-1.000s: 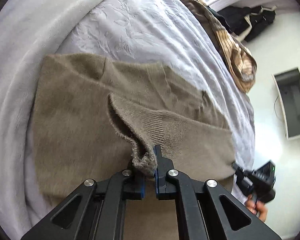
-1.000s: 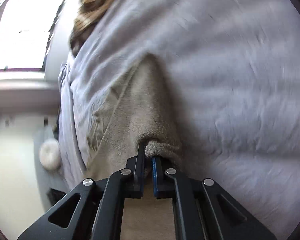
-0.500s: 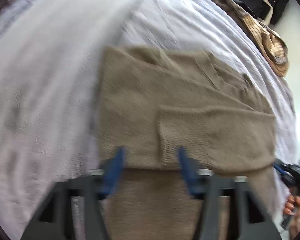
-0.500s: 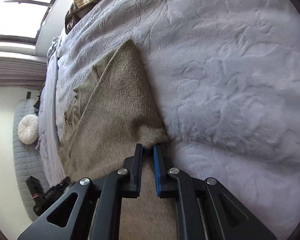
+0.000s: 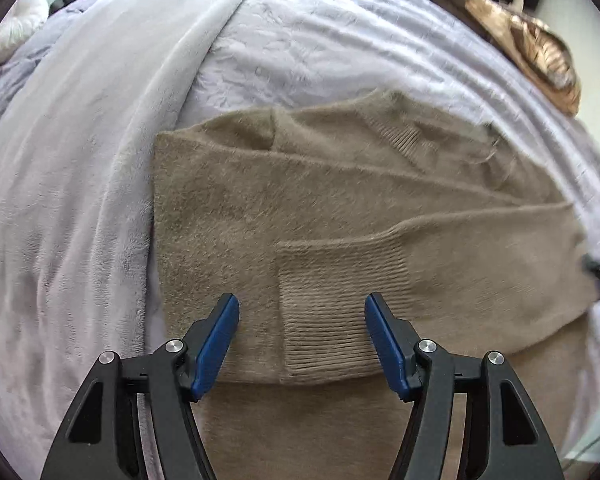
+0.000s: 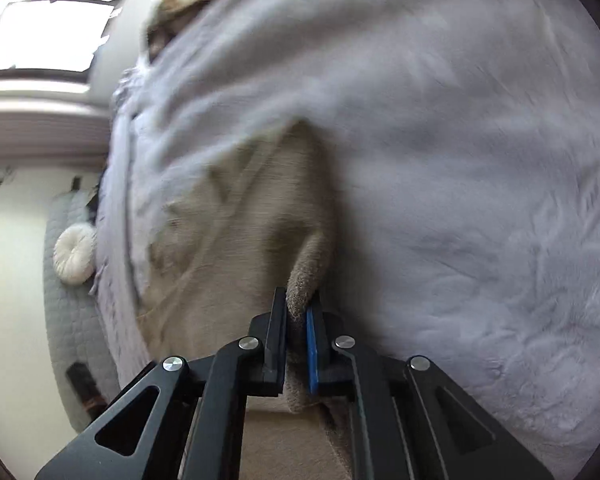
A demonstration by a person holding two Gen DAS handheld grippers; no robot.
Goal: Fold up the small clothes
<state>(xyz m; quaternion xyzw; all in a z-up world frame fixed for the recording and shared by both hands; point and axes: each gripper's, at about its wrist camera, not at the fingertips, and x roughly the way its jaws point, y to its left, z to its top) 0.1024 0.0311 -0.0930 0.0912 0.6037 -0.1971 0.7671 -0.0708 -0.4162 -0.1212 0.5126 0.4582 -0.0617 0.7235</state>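
One sweater [image 5: 340, 208] fold in right gripper [image 6: 298, 312] (jaws clamped).

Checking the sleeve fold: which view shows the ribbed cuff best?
The left wrist view: the ribbed cuff lies flat and sharp on the sweater, between open fingers. The right wrist view is blurred, showing only sweater fabric pinched, no cuff.
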